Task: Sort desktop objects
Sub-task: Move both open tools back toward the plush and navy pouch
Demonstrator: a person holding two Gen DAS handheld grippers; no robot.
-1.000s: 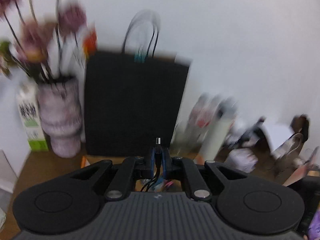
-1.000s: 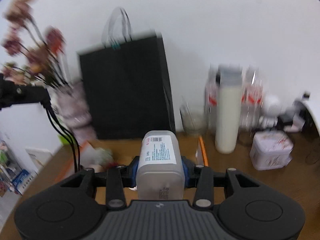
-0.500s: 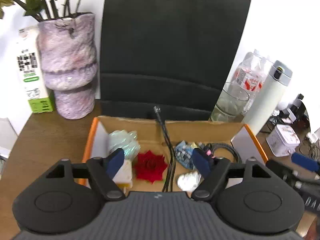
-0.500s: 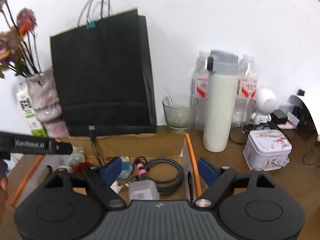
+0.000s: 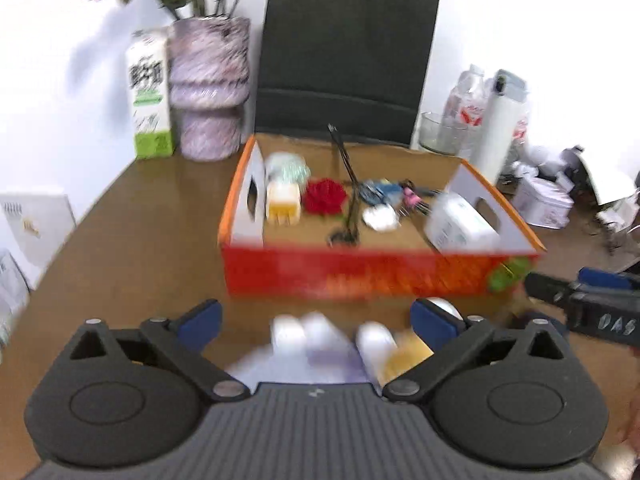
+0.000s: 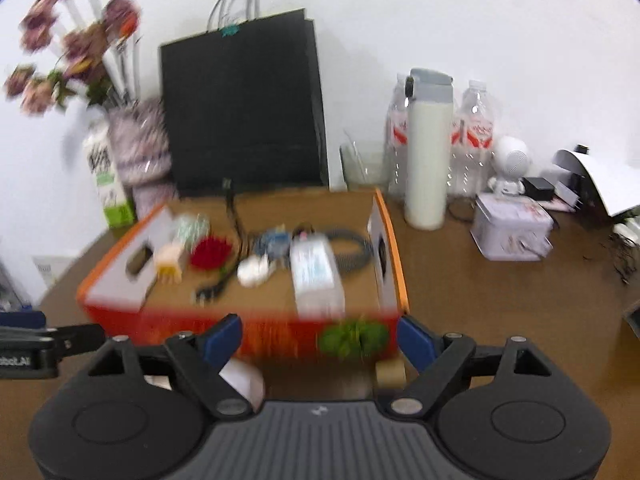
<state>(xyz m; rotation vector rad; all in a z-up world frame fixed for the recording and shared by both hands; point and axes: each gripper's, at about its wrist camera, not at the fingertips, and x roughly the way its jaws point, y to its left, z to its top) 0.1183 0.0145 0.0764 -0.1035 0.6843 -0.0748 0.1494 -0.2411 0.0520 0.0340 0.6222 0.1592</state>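
Note:
An orange cardboard box (image 5: pixel 360 272) (image 6: pixel 256 324) sits mid-table. In it lie a black cable (image 5: pixel 348 184), a white bottle (image 5: pixel 460 224) (image 6: pixel 316 276), a red flower (image 5: pixel 324 196), a yellow-white item (image 5: pixel 282 202) and a coiled cord (image 6: pixel 352 252). My left gripper (image 5: pixel 316 320) is open and empty, in front of the box, above blurred white and yellow items (image 5: pixel 340 344). My right gripper (image 6: pixel 320 338) is open and empty at the box's front wall, with a white round item (image 6: pixel 240 380) below it.
A black paper bag (image 5: pixel 344 60), a purple vase with flowers (image 5: pixel 208 88) and a milk carton (image 5: pixel 148 92) stand behind the box. A white thermos (image 6: pixel 428 148), water bottles (image 6: pixel 472 136), a glass (image 6: pixel 364 164) and a tin (image 6: pixel 512 228) stand at the right.
Both grippers opened, dropping the cable and the white bottle into the box, then pulled back toward me to the box's front side.

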